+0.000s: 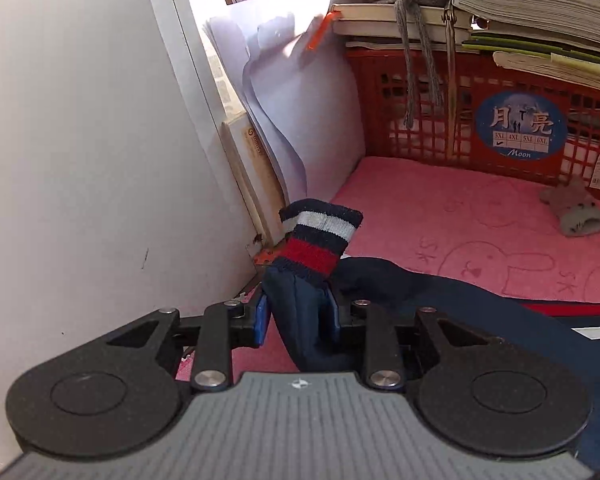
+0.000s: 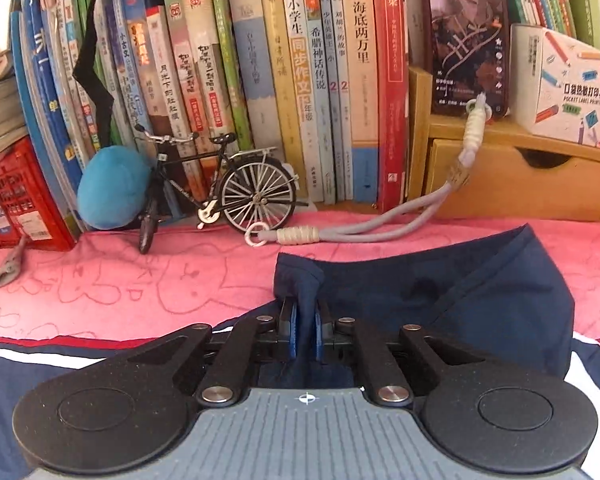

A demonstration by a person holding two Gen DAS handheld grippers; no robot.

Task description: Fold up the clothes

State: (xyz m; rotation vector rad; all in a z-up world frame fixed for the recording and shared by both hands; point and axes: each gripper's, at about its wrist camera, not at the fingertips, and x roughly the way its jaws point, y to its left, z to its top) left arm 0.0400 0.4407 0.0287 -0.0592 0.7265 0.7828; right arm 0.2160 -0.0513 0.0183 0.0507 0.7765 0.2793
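Both tongs [image 1: 298,320] [image 2: 305,330] pinch navy garment [image 2: 480,300], folds hiding pads.

garment [image 1: 400,292]: runs off the left wrist view at 4 o'clock; its full shape cannot be told
crate [image 1: 500,120]: cut off at 3 o'clock
grey knit [image 1: 576,210]: too small to identify
books [image 2: 332,80]: tops cut off at 12 o'clock
drawer box [image 2: 520,184]: cut off at 3 o'clock

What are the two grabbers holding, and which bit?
Both hold the navy jacket: the left gripper pinches a sleeve just below its striped cuff; the right gripper pinches a plain navy fold.
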